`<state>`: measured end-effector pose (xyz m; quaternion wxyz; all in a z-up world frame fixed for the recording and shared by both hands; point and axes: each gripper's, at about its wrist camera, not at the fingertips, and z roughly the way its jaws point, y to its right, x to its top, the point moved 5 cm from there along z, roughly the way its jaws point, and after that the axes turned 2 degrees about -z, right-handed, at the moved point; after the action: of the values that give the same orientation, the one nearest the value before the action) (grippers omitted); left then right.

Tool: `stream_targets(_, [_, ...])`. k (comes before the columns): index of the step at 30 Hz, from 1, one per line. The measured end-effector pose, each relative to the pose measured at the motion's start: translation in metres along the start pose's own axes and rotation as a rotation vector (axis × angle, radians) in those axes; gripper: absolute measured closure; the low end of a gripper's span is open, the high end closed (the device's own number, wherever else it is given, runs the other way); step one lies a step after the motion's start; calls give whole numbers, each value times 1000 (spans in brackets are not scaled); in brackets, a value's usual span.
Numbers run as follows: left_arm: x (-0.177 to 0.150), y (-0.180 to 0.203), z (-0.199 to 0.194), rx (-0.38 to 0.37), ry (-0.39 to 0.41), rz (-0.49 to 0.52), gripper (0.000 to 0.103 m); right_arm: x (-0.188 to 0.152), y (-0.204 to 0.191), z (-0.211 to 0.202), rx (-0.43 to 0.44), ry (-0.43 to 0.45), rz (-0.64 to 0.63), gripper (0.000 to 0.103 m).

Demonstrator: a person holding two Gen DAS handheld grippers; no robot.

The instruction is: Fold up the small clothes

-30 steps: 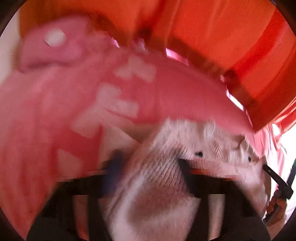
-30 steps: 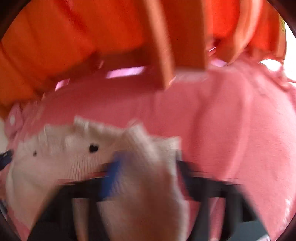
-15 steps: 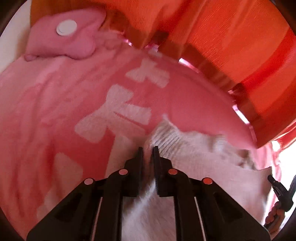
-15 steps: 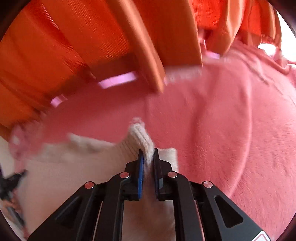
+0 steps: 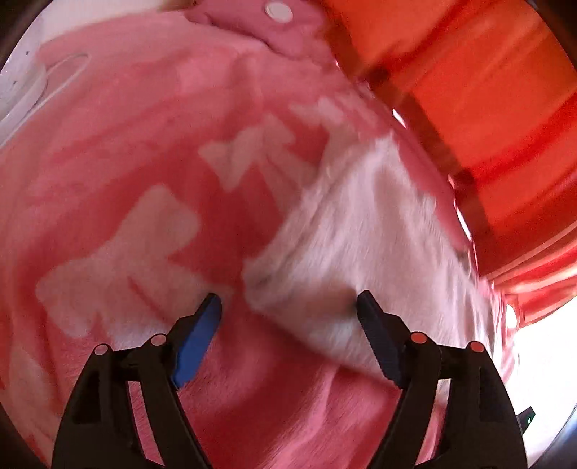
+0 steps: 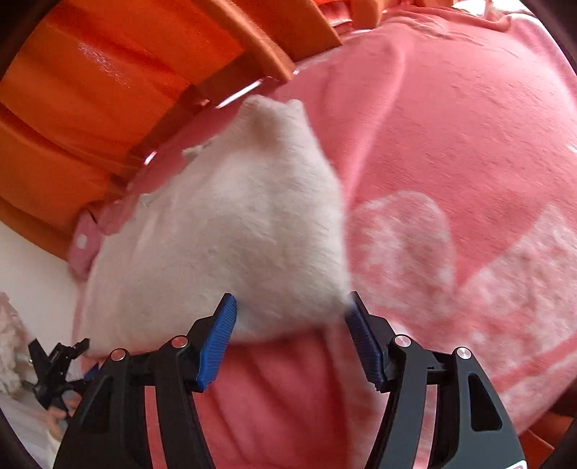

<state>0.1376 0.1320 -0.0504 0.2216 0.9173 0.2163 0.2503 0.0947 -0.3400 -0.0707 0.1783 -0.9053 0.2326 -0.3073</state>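
**Ana:** Across the pink fleece blanket with pale bow shapes (image 5: 119,252), the small cream knitted garment (image 5: 360,234) lies doubled over, so I judge one fold just laid. Both tools have let go of it.

**Ben:** How do the jaws stand?

**Ana:** The left hand-held gripper (image 5: 288,310) is wide, its jaws having just been opening; the garment's near corner sits between the fingertips, but the pads do not press it. The right hand-held gripper (image 6: 290,308) is wide too, having just opened, with the garment's lower edge (image 6: 230,231) between its blue pads, unpinched.

**Ben:** So what next?

**Ana:** Probably a second fold, or smoothing. That calls for picking a fresh edge and pinching only the knit, since the fleece beneath is soft and could be caught along with it.

**Ben:** Anything crowding the work?

**Ana:** An orange slatted frame (image 6: 108,90) runs just beyond the garment's far edge, so there is little room to carry cloth that way. A pink cloth piece with a white round button (image 5: 277,14) lies at the blanket's far end, well clear. Both views are blurred, so the fold's neatness is hard to judge.
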Motion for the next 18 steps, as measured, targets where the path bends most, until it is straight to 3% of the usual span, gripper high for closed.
stream_targets(2, [10, 11, 7, -37, -18, -3, 66, 15, -8, 5, -5, 16, 2, 64])
stream_targets(3, [15, 14, 9, -29, -31, -15, 75, 22, -12, 4, 13, 14, 15, 79])
stream_targets(5, [22, 17, -2, -50, -36, -32, 86, 34, -20, -20, 37, 73, 28, 83])
stream_targets(7, [22, 19, -26, -74, -27, -7, 89, 38, -25, -49, 25, 123, -16, 85])
stream_targets(10, [9, 9, -54, -69, -45, 47, 90, 24, -19, -73, -16, 123, -68, 85])
stream_targets(11, [3, 1, -56, -50, -59, 57, 90, 14, -9, -70, -65, 97, -83, 85])
stream_targets(14, [-24, -27, -35, -11, -135, 19, 89, -25, 34, -30, -104, -56, 2, 84])
stream_targets(16, [-35, -36, -27, -14, -139, -5, 88, -36, 42, -24, -107, -61, 17, 78])
stream_targets(18, [-33, -29, -42, 2, -107, 34, 85, -30, 35, -43, -164, -14, 2, 73])
